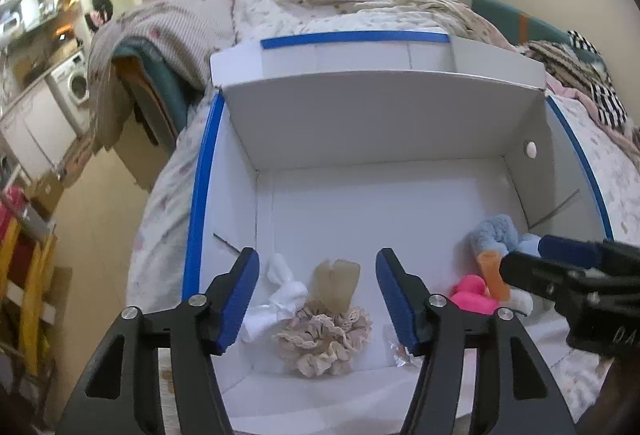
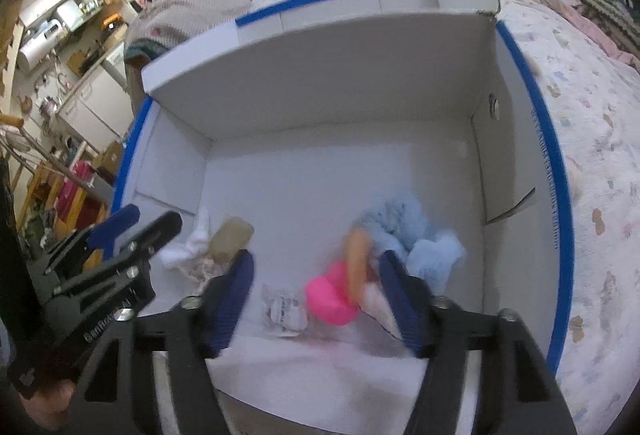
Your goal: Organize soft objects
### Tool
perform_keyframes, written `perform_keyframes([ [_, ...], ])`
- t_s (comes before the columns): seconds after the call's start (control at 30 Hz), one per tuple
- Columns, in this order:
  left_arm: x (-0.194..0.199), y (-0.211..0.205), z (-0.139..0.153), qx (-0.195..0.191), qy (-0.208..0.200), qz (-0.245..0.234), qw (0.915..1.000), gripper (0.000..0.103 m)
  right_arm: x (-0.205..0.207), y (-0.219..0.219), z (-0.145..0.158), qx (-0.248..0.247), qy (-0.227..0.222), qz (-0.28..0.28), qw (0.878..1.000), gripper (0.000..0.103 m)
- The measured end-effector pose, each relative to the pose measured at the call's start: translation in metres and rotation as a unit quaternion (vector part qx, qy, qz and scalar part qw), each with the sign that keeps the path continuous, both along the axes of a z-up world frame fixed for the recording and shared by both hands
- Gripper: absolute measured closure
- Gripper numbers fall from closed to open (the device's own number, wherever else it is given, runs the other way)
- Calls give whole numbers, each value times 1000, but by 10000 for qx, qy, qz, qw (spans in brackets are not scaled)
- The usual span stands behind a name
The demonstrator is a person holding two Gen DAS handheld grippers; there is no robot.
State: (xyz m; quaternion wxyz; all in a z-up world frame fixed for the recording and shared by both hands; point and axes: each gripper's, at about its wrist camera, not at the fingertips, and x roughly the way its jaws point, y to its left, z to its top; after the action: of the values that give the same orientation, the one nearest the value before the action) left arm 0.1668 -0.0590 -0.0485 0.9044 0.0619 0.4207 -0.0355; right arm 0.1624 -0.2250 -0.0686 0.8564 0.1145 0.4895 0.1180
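Left gripper [image 1: 318, 299] and right gripper [image 2: 316, 299] both gape wide, empty (over the white box [image 1: 380, 123]), above scrunchie [image 1: 326, 339] and pink duck [image 2: 330, 299].

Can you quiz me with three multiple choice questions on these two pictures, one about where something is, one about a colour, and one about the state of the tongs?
1. Where does the lace scrunchie lie?
A. on the bedspread outside the box
B. inside the white box, at its near left
C. on the folded-back lid

2. What colour is the small rubber duck?
A. yellow
B. green
C. pink

3. How do the left tongs stand?
A. open, holding nothing
B. shut on the scrunchie
C. shut on the blue plush

Answers:
1 B: the scrunchie sits on the box floor beside the white cloth, close to the left wall.
2 C: the duck is bright pink, next to the blue plush toy.
3 A: the blue pads stand wide apart above the scrunchie, with nothing between them.
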Motion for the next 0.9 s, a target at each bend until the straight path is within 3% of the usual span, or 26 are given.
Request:
perform_keyframes([
  [0.07,-3,1,4,5,-47,1,10000,42,0,-1,2,61,25,-19,10000,11],
  [0.13,-8,5,9,-22,-91,67,9999,42,-1,-4,5,129,-10,-139,9998,0],
  [0.3,-19,20,23,-190,-125,216,9995,42,-9,-10,19,324,-318,-328,9984,0],
  [0.63,-54,51,37,-244,-164,351,9990,42,-37,-5,31,298,-301,-317,9986,0],
  [0.9,-86,67,19,-524,463,563,9960,42,-76,5,33,42,-352,-158,9992,0],
])
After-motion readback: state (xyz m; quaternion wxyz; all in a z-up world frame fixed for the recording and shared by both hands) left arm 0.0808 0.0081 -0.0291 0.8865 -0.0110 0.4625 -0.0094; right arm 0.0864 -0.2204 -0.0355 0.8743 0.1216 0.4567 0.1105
